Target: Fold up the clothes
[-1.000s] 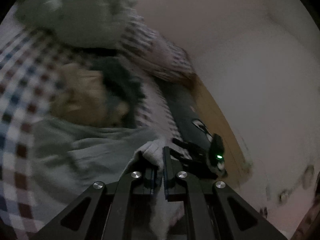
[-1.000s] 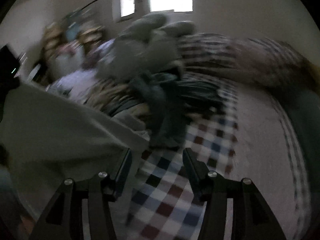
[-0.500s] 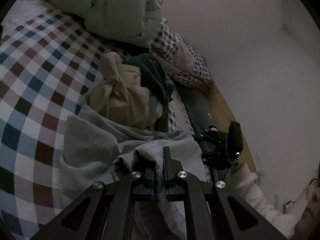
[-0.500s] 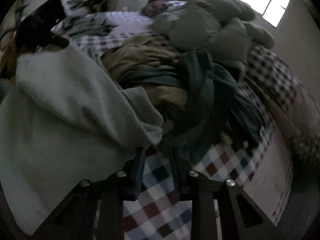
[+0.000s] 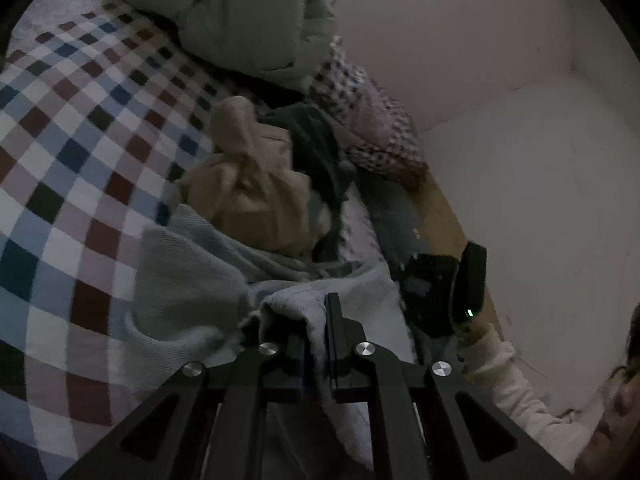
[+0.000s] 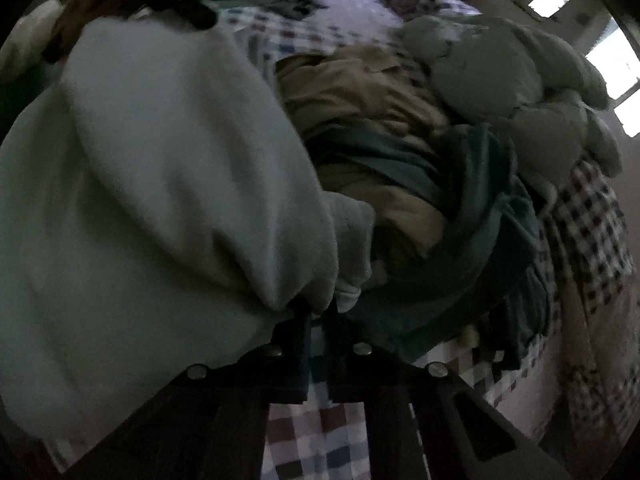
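Observation:
A pale grey-blue knit garment (image 5: pixel 188 280) lies bunched on the checked bedspread (image 5: pixel 60 140). My left gripper (image 5: pixel 318 316) is shut on a fold of its edge, low over the bed. In the right wrist view the same garment (image 6: pixel 160 200) fills the left side. My right gripper (image 6: pixel 318 316) has its jaws closing tight, pinching another part of the garment's hem just above the bedspread (image 6: pixel 320 440). The right unit's black body (image 5: pixel 436 292) shows to the right of the left gripper, held by a hand in a white sleeve (image 5: pixel 508 380).
A heap of beige clothes (image 5: pixel 248 200) and a dark teal garment (image 6: pixel 460 240) lies just beyond the pale one. A grey-green duvet (image 5: pixel 248 12) and a checked pillow (image 5: pixel 372 128) sit at the head. The wooden bed edge (image 5: pixel 440 216) and a wall bound the right.
The right gripper rolled, swung down to the pale garment and shut on its hem. The left gripper sank toward the bed, still holding the garment, then stayed put.

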Available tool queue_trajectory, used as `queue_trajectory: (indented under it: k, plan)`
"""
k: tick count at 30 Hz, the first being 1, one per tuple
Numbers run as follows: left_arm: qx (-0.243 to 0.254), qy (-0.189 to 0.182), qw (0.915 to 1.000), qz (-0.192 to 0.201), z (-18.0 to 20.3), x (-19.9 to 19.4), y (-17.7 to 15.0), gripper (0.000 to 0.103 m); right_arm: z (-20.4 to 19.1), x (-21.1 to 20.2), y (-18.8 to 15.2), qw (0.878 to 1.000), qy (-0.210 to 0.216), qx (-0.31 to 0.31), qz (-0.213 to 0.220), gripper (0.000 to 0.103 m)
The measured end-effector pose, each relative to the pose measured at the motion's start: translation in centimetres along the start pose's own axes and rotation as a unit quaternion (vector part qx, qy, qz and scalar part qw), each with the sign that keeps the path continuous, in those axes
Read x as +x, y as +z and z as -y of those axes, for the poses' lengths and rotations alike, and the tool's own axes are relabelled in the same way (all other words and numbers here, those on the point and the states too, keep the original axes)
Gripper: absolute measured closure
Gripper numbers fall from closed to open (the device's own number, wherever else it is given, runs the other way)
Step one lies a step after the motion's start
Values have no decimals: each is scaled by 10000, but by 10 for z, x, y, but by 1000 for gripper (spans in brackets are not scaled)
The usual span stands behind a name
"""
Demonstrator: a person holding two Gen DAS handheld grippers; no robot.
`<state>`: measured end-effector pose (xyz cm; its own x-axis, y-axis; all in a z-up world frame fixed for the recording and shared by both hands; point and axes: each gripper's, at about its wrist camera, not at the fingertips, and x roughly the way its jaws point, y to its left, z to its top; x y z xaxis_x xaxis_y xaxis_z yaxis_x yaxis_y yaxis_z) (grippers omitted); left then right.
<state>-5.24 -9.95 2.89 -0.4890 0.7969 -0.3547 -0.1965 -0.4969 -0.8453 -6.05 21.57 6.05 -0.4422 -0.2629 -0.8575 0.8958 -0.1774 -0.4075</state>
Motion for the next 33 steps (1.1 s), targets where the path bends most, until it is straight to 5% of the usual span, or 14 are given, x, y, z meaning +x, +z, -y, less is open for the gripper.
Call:
queue_trajectory:
  k: [2,10,13,15,19,23,27,31,33]
  plan:
    - [90,-46,9999,46,6,-2,-2,97,10,-7,-2,9978,-605,233,146,102]
    - [48,19,10000,-8,5,-6,-9,94,63,-10,6,9779,-1711,1127,410,103]
    - [-10,-165,9999,-15,3,-12,-12,62,85,-3,11,9706,-1725,1614,456,103]
    - [-36,-268,9996,-13,2,-15,-12,29,90,-7,7,9605,-1702,2131,551,103]
    - [-126,-286,9994,163,-3,-24,-10,23,88,-35,-14,9196,-1445,3531,938,92]
    - [-201,-182,9996,34,-4,-15,-12,23,48,-71,-37,8773,-1040,4494,1326,76]
    - [-138,78,9993,-342,-1,3,-19,23,-16,-100,-37,8547,-821,4847,1665,65]
    - [-96,451,9974,-557,-1,15,-24,23,-78,-119,-18,8470,-812,4934,1803,59]
    - [-37,472,9973,-560,0,17,-25,23,-110,-122,-3,8554,-723,4798,1812,59]
